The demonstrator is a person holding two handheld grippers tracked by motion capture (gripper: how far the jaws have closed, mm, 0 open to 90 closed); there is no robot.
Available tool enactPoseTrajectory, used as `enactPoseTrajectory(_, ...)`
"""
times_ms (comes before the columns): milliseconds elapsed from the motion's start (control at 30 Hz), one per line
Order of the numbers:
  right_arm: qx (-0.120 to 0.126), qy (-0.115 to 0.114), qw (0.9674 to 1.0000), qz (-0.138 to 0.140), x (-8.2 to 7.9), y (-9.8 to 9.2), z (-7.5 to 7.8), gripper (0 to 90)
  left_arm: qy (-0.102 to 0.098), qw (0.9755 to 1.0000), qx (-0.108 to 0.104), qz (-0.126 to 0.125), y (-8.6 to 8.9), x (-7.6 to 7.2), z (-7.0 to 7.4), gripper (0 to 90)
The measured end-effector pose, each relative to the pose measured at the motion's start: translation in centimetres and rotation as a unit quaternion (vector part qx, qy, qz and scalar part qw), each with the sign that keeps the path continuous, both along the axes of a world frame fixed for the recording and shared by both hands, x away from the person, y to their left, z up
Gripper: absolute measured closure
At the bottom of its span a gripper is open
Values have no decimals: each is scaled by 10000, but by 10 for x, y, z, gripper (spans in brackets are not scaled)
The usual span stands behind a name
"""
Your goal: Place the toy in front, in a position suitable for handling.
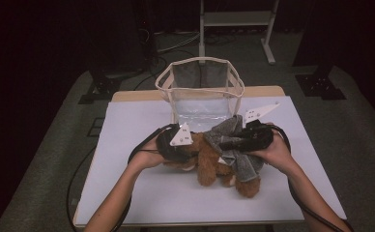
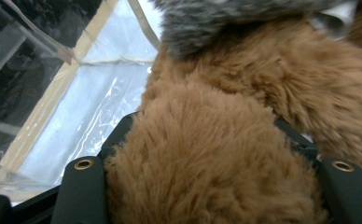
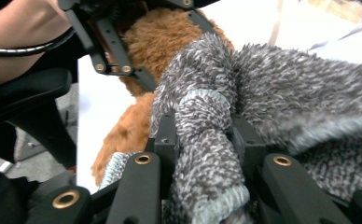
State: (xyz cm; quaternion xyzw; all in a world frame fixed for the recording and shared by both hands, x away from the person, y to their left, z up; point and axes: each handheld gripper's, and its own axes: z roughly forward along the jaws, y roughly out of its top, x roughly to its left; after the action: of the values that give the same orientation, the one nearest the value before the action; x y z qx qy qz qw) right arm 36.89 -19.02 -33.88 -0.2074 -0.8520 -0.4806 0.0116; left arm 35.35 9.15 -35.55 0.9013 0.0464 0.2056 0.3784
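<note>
The teddy (image 1: 209, 162) in its grey sweater (image 1: 234, 140) lies at mid-frame on the white table (image 1: 142, 193), just below the clear bag (image 1: 200, 87). The left gripper (image 2: 212, 154) is clamped on brown fur; the right gripper (image 3: 205, 140) pinches a sweater sleeve. If lifted, the loose sleeve may stretch or slip, so the teddy could sag and snag the bag's rim.

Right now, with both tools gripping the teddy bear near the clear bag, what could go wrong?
1. The right tool pinches only the grey sweater, so the knit may stretch or slide while the bear sags.
2. The left tool squeezes plush fur, which could slip.
3. The bag looks soft-walled, so the bear's legs might snag its rim and tip it.
</note>
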Motion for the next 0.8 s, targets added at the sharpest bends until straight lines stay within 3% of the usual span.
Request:
enactPoseTrajectory(100, 19, -57, 10000, -52, 7, 2, 5, 676, 37, 9997, -157, -178, 4, -7, -10, 347)
enactPoseTrajectory(167, -96, -96, 9998, -125, 11, 2, 3, 676, 32, 9994, -239, -248, 7, -14, -15, 320)
enactPoseTrajectory(233, -110, -4, 9999, -67, 12, 4, -3, 677, 191, 9991, -303, -233, 11, -18, -18, 286)
enactPoseTrajectory(333, -205, 11, 9998, 80, 3, 10, -12, 678, 440, 9982, -304, -268, 16, -21, -17, 191)
enactPoseTrajectory(467, -168, -99, 9994, 279, -20, 15, -20, 680, 681, 9953, -666, -168, 32, -27, -8, 123)
enactPoseTrajectory(533, -117, -135, 9992, 345, -32, 14, -22, 680, 777, 9949, -637, -57, 38, -27, -10, 124)
enactPoseTrajectory(600, -132, -161, 9988, 438, -41, 15, -21, 679, 1053, 9929, -539, -109, 40, -27, -19, 155)
enactPoseTrajectory(633, -156, -190, 9984, 506, -46, 17, -20, 679, 1064, 9927, -508, -244, 39, -29, -24, 197)
enactPoseTrajectory(700, -285, -366, 9973, 570, -55, 22, -14, 678, 974, 9932, -573, -283, 39, -34, -29, 238)
enactPoseTrajectory(800, -200, -488, 9974, 487, -55, 19, -7, 676, 923, 9936, -575, -297, 42, -35, -29, 265)
